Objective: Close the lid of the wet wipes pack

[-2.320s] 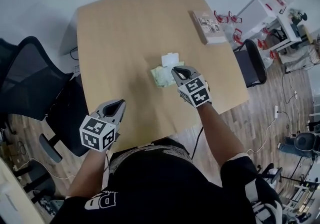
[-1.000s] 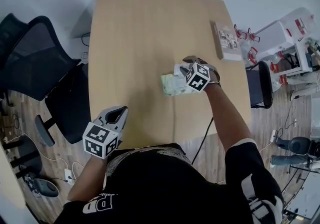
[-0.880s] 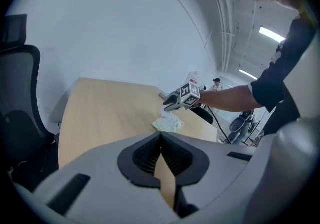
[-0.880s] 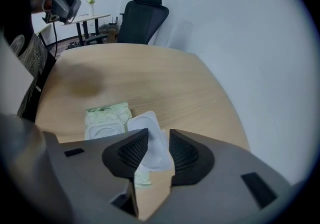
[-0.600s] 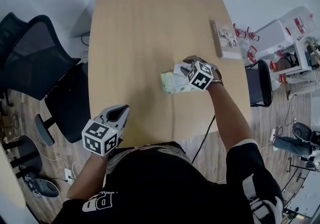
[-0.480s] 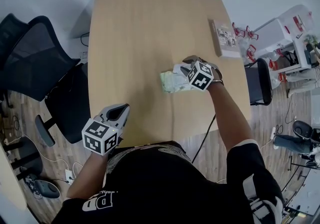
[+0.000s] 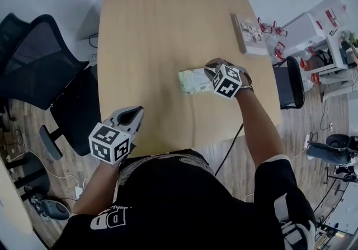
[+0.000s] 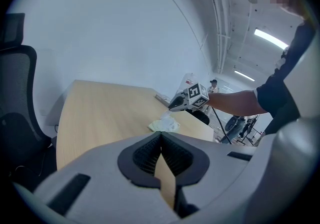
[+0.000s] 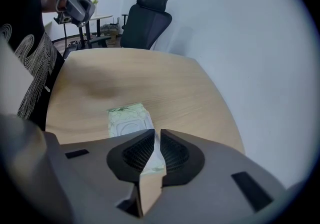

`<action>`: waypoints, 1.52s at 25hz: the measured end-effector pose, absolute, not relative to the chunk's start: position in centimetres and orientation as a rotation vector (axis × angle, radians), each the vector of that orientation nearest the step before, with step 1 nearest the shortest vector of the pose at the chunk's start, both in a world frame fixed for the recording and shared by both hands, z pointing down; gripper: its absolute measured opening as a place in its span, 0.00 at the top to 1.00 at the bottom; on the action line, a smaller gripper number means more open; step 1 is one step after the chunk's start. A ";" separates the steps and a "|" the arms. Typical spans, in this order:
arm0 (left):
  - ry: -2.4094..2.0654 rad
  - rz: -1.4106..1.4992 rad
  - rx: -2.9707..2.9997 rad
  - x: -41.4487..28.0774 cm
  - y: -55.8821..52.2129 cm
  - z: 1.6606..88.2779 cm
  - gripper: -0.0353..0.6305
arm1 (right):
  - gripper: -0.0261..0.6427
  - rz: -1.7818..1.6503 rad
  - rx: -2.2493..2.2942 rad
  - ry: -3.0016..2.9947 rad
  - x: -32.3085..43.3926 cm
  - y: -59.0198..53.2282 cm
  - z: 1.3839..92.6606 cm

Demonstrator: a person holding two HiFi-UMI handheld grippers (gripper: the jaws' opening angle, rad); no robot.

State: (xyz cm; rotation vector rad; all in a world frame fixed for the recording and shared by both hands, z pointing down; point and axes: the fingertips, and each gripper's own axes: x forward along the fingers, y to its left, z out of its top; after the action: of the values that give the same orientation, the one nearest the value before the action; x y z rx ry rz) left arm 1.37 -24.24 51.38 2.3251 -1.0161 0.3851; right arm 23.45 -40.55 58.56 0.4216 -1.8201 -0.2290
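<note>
The wet wipes pack (image 7: 193,80) is a pale green packet lying flat in the middle of the wooden table (image 7: 151,31). In the right gripper view the pack (image 9: 129,122) shows its white lid lying flat on top. My right gripper (image 7: 211,71) hovers just above the pack's right end, pointing steeply down. Its jaws (image 9: 156,135) are closing to a narrow slit, and nothing sits between them. My left gripper (image 7: 130,114) hangs at the table's near left edge, away from the pack. Its pads (image 8: 161,138) meet with nothing held.
A flat printed box (image 7: 250,34) lies at the table's far right corner. A black office chair (image 7: 33,64) stands left of the table and another chair (image 7: 288,84) stands on the right. Cables and gear cover the floor on the right.
The white lid that stood upright behind the pack now lies flat on it. My right gripper has lifted a little off the pack and its jaws have narrowed. The left gripper has stayed put.
</note>
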 end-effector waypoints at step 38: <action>-0.982 0.412 2.329 2.6 -22.9 51.8 0.92 | 0.90 -0.103 0.609 -1.858 24.6 -34.8 62.6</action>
State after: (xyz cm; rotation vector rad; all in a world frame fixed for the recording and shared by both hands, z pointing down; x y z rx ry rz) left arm 2.59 -22.89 51.84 2.3285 -0.9821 0.4115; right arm 24.63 -34.80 62.63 0.6086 -1.8581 -0.1029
